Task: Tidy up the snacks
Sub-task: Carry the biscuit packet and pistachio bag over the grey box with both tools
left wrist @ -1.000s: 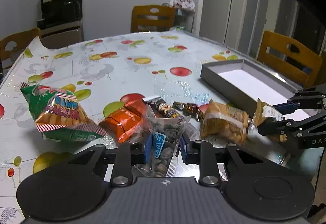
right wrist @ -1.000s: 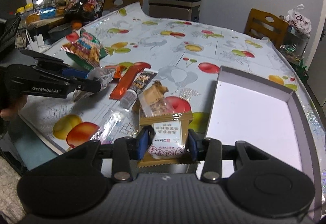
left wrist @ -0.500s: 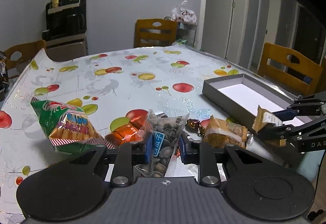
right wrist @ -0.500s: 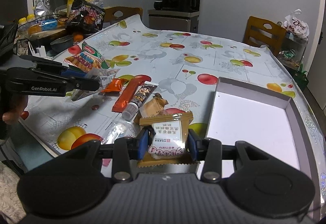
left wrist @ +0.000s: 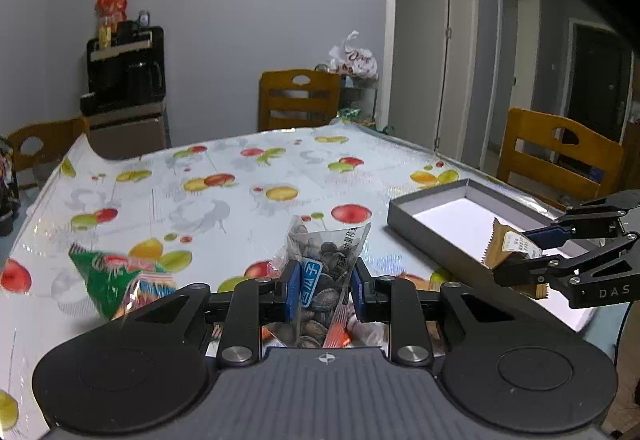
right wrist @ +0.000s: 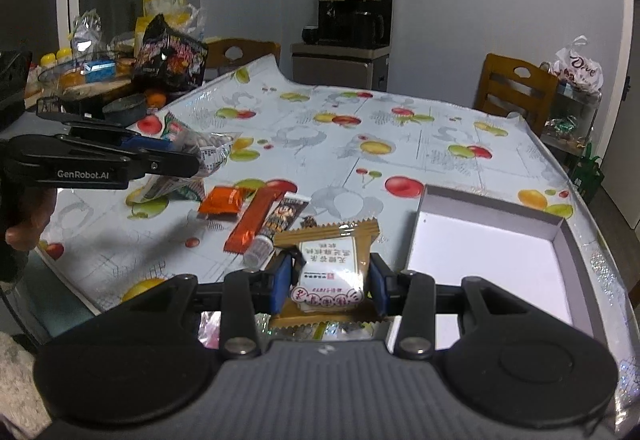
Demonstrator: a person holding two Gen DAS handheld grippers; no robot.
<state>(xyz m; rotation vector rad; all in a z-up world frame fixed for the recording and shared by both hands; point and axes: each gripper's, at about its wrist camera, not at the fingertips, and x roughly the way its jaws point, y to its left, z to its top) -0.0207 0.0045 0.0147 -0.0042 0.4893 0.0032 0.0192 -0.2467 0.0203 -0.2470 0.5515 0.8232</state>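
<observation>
My left gripper [left wrist: 325,290] is shut on a clear bag of dark seeds [left wrist: 326,268] and holds it above the table; it also shows in the right wrist view [right wrist: 188,156]. My right gripper [right wrist: 328,282] is shut on a tan snack packet with a white label [right wrist: 330,268], held just left of the open grey box [right wrist: 560,224]. In the left wrist view the right gripper [left wrist: 516,260] holds that packet [left wrist: 508,248] over the box's near edge [left wrist: 424,232]. The box's white inside is bare.
On the fruit-print tablecloth [right wrist: 340,144] lie an orange packet [right wrist: 224,200], a long orange bar [right wrist: 252,220], a dark bar [right wrist: 286,214] and a green-and-red chip bag [left wrist: 120,276]. Wooden chairs [left wrist: 298,98] stand around. A cluttered side surface [right wrist: 100,68] lies left.
Both grippers have risen from the table with their snacks still held. The left gripper lifted the seed bag clear of the pile; the right gripper's packet is now higher beside the box.
</observation>
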